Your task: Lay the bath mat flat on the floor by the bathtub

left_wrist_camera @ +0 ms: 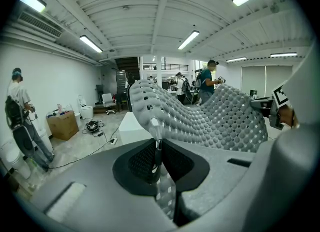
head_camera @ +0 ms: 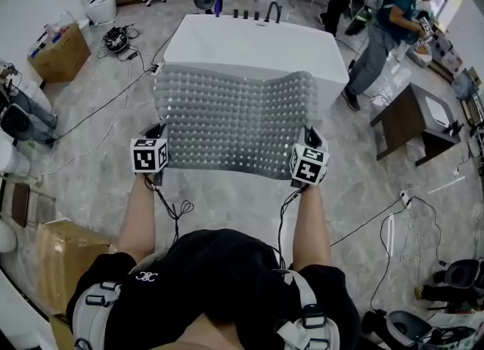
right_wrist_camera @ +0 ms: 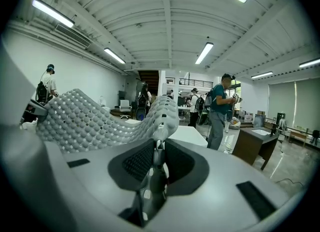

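A grey bubbled bath mat (head_camera: 236,120) hangs stretched in the air between my two grippers, sagging in the middle, in front of the white bathtub (head_camera: 253,44). My left gripper (head_camera: 157,142) is shut on the mat's near left corner. My right gripper (head_camera: 310,147) is shut on its near right corner. In the left gripper view the mat's edge (left_wrist_camera: 161,126) is pinched between the black pads and the mat (left_wrist_camera: 220,118) sweeps off to the right. In the right gripper view the mat (right_wrist_camera: 90,118) sweeps off to the left from the pinched edge (right_wrist_camera: 159,148).
Cables (head_camera: 106,106) run over the grey floor to the left of the tub. A cardboard box (head_camera: 60,54) stands at the far left, another (head_camera: 60,254) near my left side. A person (head_camera: 382,27) stands by a dark table (head_camera: 408,118) to the right.
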Motion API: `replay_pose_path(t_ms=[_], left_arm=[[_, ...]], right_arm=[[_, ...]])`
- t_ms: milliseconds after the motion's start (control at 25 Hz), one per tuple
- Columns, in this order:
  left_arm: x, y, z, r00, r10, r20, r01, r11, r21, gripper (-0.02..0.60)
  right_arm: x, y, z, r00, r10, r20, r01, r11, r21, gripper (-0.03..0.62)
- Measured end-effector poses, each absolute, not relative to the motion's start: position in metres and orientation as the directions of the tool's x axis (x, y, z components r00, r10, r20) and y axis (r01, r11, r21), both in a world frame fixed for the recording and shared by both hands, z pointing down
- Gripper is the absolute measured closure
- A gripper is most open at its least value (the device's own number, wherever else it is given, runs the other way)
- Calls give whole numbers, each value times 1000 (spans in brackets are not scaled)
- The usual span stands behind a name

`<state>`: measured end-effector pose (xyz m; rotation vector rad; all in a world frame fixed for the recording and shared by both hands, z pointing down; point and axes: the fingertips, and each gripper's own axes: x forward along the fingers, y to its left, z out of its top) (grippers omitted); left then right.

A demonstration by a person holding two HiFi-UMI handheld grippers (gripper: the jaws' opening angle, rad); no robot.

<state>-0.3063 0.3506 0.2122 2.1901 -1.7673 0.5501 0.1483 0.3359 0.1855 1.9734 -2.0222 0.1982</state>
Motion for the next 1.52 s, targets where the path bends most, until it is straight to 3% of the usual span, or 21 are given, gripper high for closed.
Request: replay_pose_path(t_ms=[640, 1120, 1520], left_arm=[[-340, 313, 223, 219, -876, 430, -972, -236, 14, 549], [-311, 209, 238, 175, -877, 447, -979, -205, -19, 549], [-244, 82, 261, 173, -830, 530, -977, -214, -16, 548]], right_arm=[[123, 310, 183, 33, -952, 306, -989, 13, 148, 531], [146, 185, 209, -19, -951, 309, -992, 57, 113, 531], [206, 54, 244, -43, -918, 393, -993, 83, 83, 531]])
